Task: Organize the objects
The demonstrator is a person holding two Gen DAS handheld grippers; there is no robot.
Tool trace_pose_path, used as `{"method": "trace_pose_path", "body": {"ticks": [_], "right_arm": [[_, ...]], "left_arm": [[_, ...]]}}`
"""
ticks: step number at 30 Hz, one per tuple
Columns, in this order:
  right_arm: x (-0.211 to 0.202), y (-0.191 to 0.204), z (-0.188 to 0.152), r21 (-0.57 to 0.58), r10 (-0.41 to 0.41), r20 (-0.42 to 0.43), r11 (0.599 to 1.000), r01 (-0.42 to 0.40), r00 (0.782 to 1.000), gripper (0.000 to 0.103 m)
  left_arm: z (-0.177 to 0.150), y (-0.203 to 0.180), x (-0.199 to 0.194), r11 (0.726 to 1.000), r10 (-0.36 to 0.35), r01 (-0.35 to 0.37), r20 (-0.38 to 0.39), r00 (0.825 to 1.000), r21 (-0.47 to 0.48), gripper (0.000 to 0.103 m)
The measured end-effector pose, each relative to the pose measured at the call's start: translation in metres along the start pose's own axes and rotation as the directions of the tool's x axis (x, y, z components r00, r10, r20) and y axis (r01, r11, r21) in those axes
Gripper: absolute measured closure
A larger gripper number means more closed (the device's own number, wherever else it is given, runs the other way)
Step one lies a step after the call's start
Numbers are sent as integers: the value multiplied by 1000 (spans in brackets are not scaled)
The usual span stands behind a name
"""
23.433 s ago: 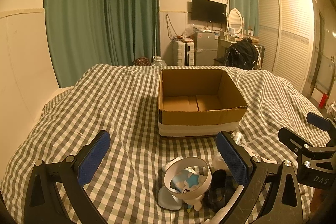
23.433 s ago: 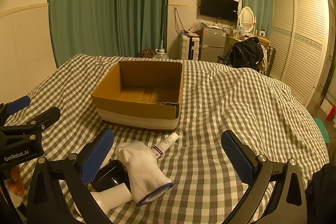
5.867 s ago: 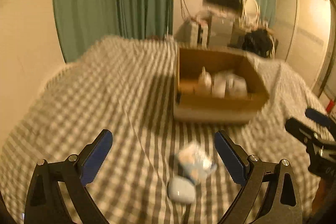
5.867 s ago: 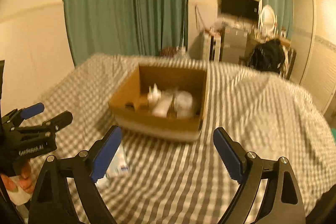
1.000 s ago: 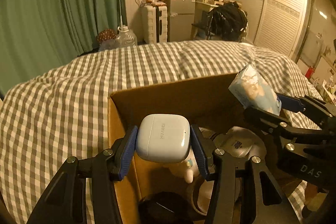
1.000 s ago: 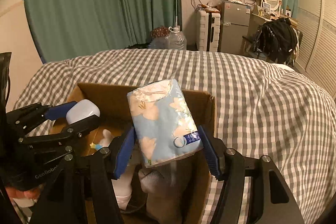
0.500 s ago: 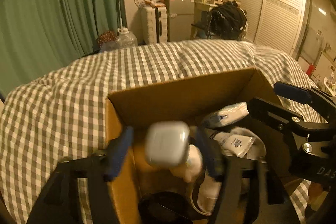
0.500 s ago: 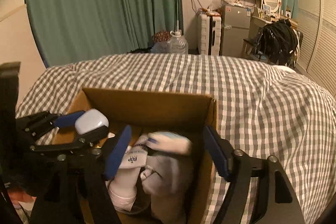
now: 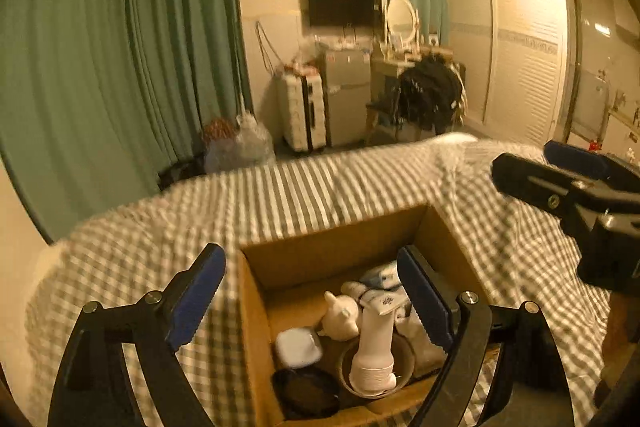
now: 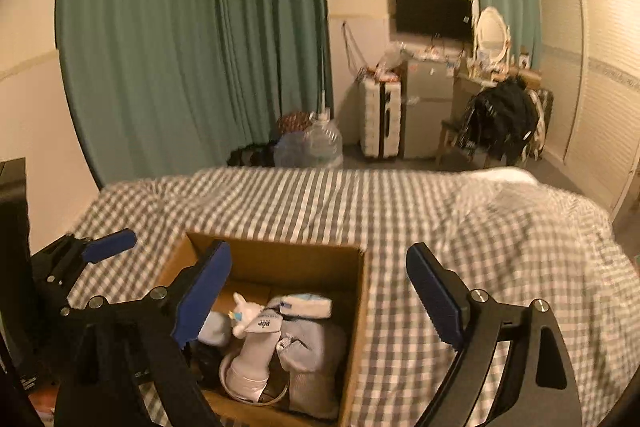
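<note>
A cardboard box (image 9: 320, 237) sits on the checked bed and also shows in the right wrist view (image 10: 280, 255). Inside lie a white earbud case (image 9: 298, 347), a white tube (image 9: 376, 347), a white figurine (image 9: 340, 319), a tissue pack (image 10: 306, 305), a grey sock (image 10: 312, 359) and a black round item (image 9: 306, 393). My left gripper (image 9: 316, 299) is open and empty above the box. My right gripper (image 10: 320, 295) is open and empty above the box's right part. Each gripper appears at the edge of the other's view.
The checked bedspread (image 10: 480, 227) spreads around the box. Beyond the bed are green curtains (image 10: 200, 47), a water jug (image 10: 316, 145), a suitcase (image 10: 380, 119), a small fridge (image 10: 424, 111), a chair with black clothes (image 10: 500, 119) and a wardrobe (image 9: 520, 47).
Both grippers opened: the earbud case and the tissue pack dropped into the box. Both grippers have since risen and pulled back from the box.
</note>
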State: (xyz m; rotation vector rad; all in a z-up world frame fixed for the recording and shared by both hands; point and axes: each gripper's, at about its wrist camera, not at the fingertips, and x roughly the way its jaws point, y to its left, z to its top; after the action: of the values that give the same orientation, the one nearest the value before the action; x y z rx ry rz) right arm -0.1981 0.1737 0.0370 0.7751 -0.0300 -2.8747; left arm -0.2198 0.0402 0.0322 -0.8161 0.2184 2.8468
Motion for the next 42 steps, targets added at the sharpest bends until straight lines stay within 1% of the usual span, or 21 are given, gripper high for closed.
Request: {"method": "trace_pose_path", "body": {"ticks": [2, 3, 4, 6, 9, 12, 14, 16, 19, 20, 21, 23, 24, 26, 28, 30, 32, 33, 34, 36, 42], "right_arm": [[-27, 0, 10, -2, -15, 44, 1000, 15, 999, 10], [-37, 1, 14, -2, -20, 62, 1000, 20, 998, 10], [-55, 2, 19, -3, -29, 90, 1000, 29, 996, 9], [-88, 7, 28, -13, -43, 142, 999, 45, 989, 7], [-135, 15, 34, -31, -67, 213, 997, 75, 975, 4], [-175, 20, 34, -35, -92, 268, 994, 105, 959, 2], [-193, 20, 32, -29, -101, 291, 993, 114, 951, 2], [-213, 19, 20, -8, -104, 310, 994, 112, 945, 1], [-226, 16, 2, 15, -102, 322, 995, 103, 941, 1], [-228, 16, -4, 17, -116, 329, 993, 117, 937, 1], [-233, 18, -14, 9, -126, 351, 991, 132, 928, 1], [-237, 22, -33, -2, -146, 386, 987, 159, 911, 0], [-235, 23, -40, -6, -152, 384, 986, 166, 911, 0], [-226, 24, -51, -14, -143, 362, 987, 158, 921, 0], [-215, 26, -63, -25, -128, 341, 989, 145, 932, 0], [-204, 27, -75, -29, -140, 334, 987, 158, 932, 0], [-189, 28, -92, -34, -153, 323, 984, 173, 934, 0], [-184, 27, -98, -34, -155, 309, 984, 174, 938, 0], [-176, 27, -104, -37, -145, 280, 986, 162, 949, 0], [-166, 25, -116, -32, -138, 246, 988, 150, 959, 0], [-151, 21, -124, -30, -149, 214, 987, 159, 966, 0]], "left_arm": [[12, -2, -26, 1000, 23, -24, 46, 999, 8, 11], [19, -1, -39, 1000, 29, -29, 68, 997, 8, 5], [25, -1, -57, 999, 32, -33, 99, 995, 3, 3], [32, 0, -85, 999, 35, -34, 152, 988, -7, 2], [42, 1, -130, 999, 37, -33, 229, 973, -25, 0], [43, 1, -159, 999, 39, -30, 274, 961, -35, 0], [36, -1, -178, 999, 47, -37, 302, 952, -38, 0], [27, -4, -193, 998, 58, -49, 322, 945, -36, 0], [1, -7, -209, 995, 88, -70, 344, 935, -64, 0], [-5, -6, -211, 995, 92, -70, 351, 932, -77, 0], [-16, -4, -214, 994, 86, -58, 357, 930, -91, 0], [-29, -4, -214, 992, 94, -58, 353, 931, -110, 0], [-39, -3, -213, 989, 111, -69, 352, 930, -129, 0], [-53, -1, -208, 984, 141, -92, 343, 929, -155, 0], [-71, 1, -198, 977, 168, -115, 312, 935, -182, 0], [-85, 5, -184, 972, 180, -127, 278, 943, -200, 0], [-93, 7, -172, 970, 180, -130, 247, 952, -208, 0], [-98, 7, -163, 971, 172, -127, 223, 959, -204, 0], [-102, 7, -160, 972, 169, -127, 211, 963, -199, 0], [-111, 4, -155, 972, 178, -141, 197, 964, -188, 0], [-114, 1, -150, 973, 184, -154, 176, 967, -173, 0]]}}
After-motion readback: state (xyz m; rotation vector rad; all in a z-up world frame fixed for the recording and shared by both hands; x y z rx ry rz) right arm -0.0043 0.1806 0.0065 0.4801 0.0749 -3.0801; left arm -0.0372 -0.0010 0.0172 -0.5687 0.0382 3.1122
